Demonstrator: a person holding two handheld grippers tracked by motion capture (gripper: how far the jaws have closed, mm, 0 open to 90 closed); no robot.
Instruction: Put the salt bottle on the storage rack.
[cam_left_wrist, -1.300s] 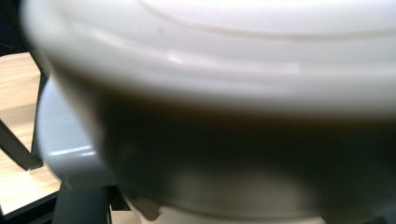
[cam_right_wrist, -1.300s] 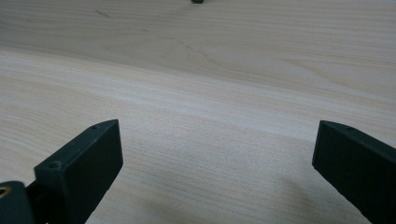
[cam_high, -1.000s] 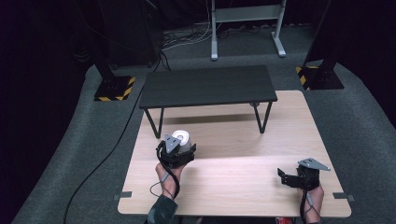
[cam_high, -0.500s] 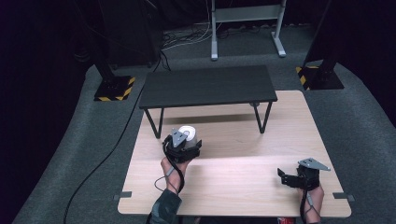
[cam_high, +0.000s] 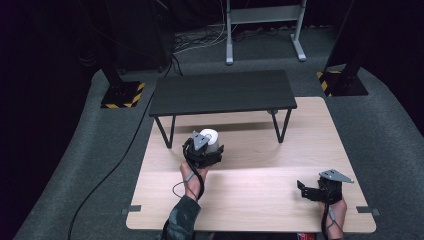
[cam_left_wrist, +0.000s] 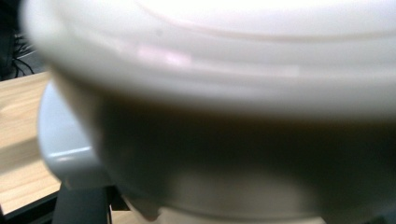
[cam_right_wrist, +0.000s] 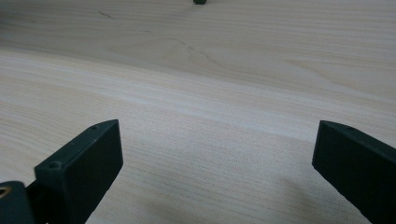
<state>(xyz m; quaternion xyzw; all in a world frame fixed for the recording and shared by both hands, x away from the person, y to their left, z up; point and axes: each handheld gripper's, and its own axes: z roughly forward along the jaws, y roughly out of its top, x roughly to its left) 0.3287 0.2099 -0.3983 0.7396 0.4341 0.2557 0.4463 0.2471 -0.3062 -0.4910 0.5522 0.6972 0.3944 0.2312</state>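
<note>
Left of centre on the counter (cam_high: 260, 200), left gripper (cam_high: 207, 150) is right up against one white container (cam_high: 210, 136); can't tell its grip. Near-right edge: right gripper (cam_high: 304, 189) wide open, empty, bare wood around.

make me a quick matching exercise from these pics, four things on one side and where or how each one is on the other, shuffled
Things:
1. left gripper
2. right gripper
3. black bench
4. white container

States or places:
A. stands on the far half of the wooden table
B. jaws wide apart over bare wood
C. carried at the left gripper
D. near the bench's left legs

Pairs: 1-D, 2-B, 3-A, 4-C
</note>
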